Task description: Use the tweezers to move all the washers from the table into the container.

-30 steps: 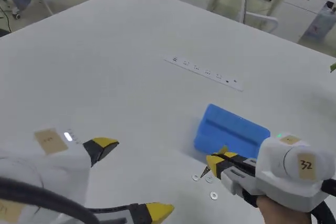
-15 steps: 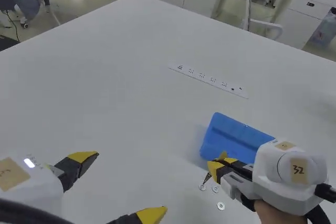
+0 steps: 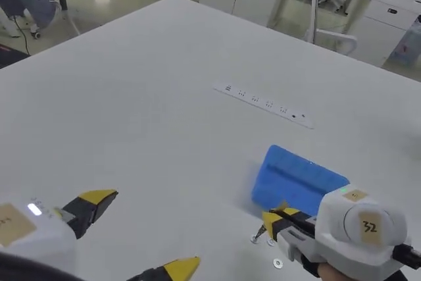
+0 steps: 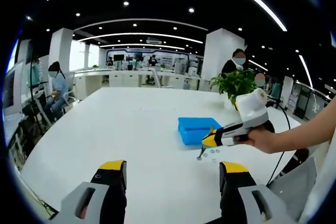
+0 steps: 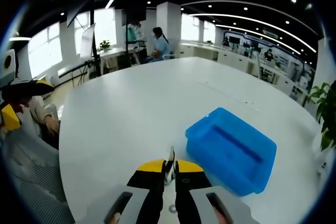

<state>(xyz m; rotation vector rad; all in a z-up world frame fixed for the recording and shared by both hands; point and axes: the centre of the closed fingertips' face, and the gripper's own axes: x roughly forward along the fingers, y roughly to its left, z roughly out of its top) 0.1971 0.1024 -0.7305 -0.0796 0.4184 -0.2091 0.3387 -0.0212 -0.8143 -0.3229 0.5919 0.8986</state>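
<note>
The right tongs (image 3: 273,218) are clamping shut on the tweezers (image 3: 259,231), which are angling down so their tip is pointing at the washers (image 3: 270,242) lying loose on the desk (image 3: 164,97); whether the tip is touching one is too small to tell; the blue container (image 3: 299,176) is sitting just beyond them, making each carry short; the left tongs (image 3: 139,231) are hovering wide open and empty, well apart, likely to leave the work room.

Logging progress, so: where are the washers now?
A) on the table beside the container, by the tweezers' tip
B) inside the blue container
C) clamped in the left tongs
A: the washers lie on the table beside the blue container, at the tip of the tweezers.
</note>
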